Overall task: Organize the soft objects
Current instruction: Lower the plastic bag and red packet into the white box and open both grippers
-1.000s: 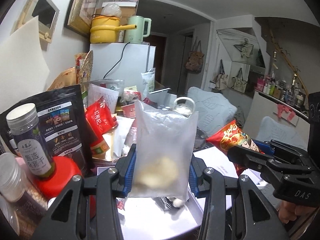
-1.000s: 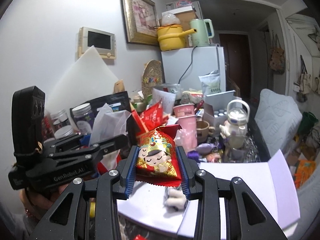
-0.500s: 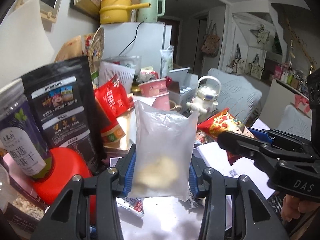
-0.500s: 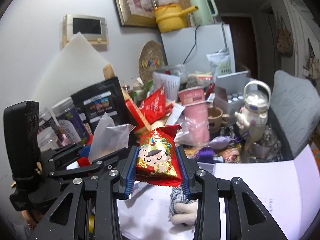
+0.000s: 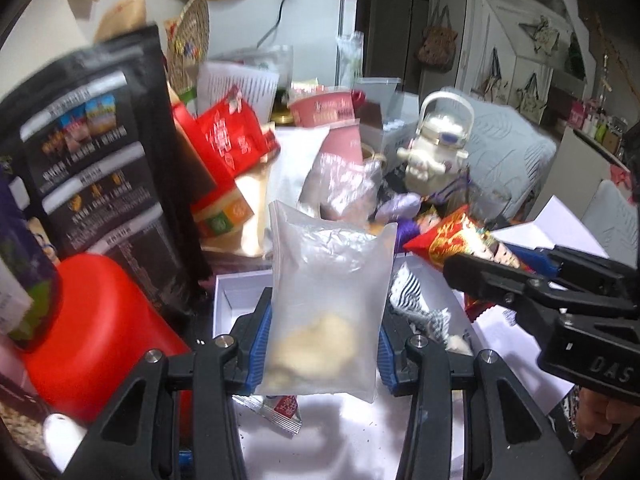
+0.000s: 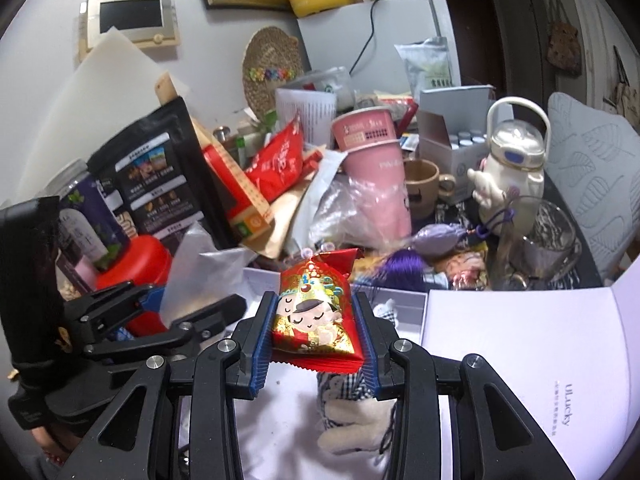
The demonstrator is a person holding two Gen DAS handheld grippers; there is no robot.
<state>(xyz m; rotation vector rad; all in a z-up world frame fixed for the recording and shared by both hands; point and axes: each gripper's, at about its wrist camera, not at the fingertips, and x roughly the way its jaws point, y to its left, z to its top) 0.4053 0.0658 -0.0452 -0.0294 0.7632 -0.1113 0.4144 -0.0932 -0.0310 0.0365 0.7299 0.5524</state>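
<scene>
The left gripper [image 5: 320, 344] was clamped on a clear bag [image 5: 326, 300] with pale lumps at its bottom, held upright over a white box [image 5: 236, 296]. Beside it, the right gripper [image 6: 316, 340] gripped a red snack packet [image 6: 316, 320] printed with cartoon figures, above a plush toy [image 6: 352, 424] in checked cloth lying in the box. A small sachet [image 5: 280, 408] lay under the bag. Left stood a red jar [image 5: 92, 320] and a black pouch [image 5: 104, 168]; farther back, pink cups [image 6: 372, 160], a white kettle [image 6: 516, 160] and a fridge [image 6: 384, 40]
</scene>
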